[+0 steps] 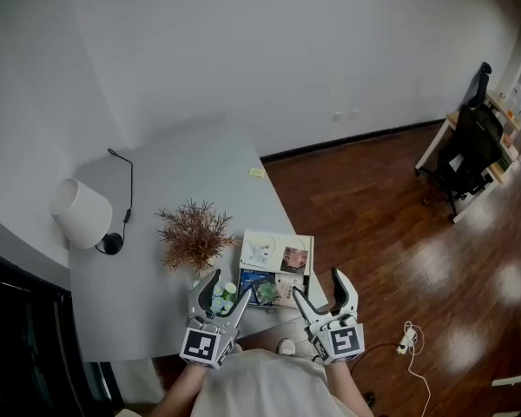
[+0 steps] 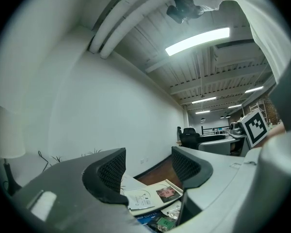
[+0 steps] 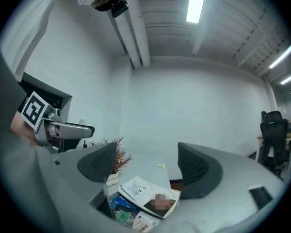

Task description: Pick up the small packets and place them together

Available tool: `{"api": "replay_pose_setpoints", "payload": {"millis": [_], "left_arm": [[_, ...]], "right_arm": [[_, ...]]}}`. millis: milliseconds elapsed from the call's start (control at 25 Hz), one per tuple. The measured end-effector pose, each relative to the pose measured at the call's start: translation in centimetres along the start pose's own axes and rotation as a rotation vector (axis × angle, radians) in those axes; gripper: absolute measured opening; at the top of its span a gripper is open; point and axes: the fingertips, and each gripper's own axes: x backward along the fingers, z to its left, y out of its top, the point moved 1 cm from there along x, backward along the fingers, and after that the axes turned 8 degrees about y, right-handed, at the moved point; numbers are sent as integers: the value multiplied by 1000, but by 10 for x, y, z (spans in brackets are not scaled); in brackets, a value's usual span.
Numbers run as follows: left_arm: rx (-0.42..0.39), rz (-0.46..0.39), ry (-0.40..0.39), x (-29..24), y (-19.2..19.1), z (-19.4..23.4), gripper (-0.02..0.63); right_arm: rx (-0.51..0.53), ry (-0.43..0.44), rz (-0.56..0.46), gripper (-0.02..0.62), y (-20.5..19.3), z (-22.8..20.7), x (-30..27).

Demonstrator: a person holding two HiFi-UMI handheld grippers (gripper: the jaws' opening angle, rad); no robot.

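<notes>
Approach step, nothing gripped yet: left gripper [image 1: 226, 287] and right gripper [image 1: 319, 287] both have jaws apart and empty. The small packets [image 1: 266, 292] lie by the booklets [image 1: 278, 253] at the counter [image 1: 174, 198] edge, lower centre of frame, between the grippers. In both gripper views they sit below the jaws. Best to tip one gripper down and pinch a single packet by its edge, clear of the booklets.

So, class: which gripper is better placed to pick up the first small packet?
Probably left: the left gripper hangs over the table, open jaws framing the packets; the right gripper sits beyond its edge.
</notes>
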Motion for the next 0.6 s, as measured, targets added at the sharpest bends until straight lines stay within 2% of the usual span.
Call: {"api": "replay_pose_setpoints", "payload": {"millis": [240, 600], "left_arm": [[5, 7, -5, -1, -3, -6, 290], [-14, 57, -15, 0, -13, -14, 290]], "right_arm": [[-25, -12, -9, 411, 2, -5, 4], [-35, -36, 48, 410, -14, -12, 10]]}}
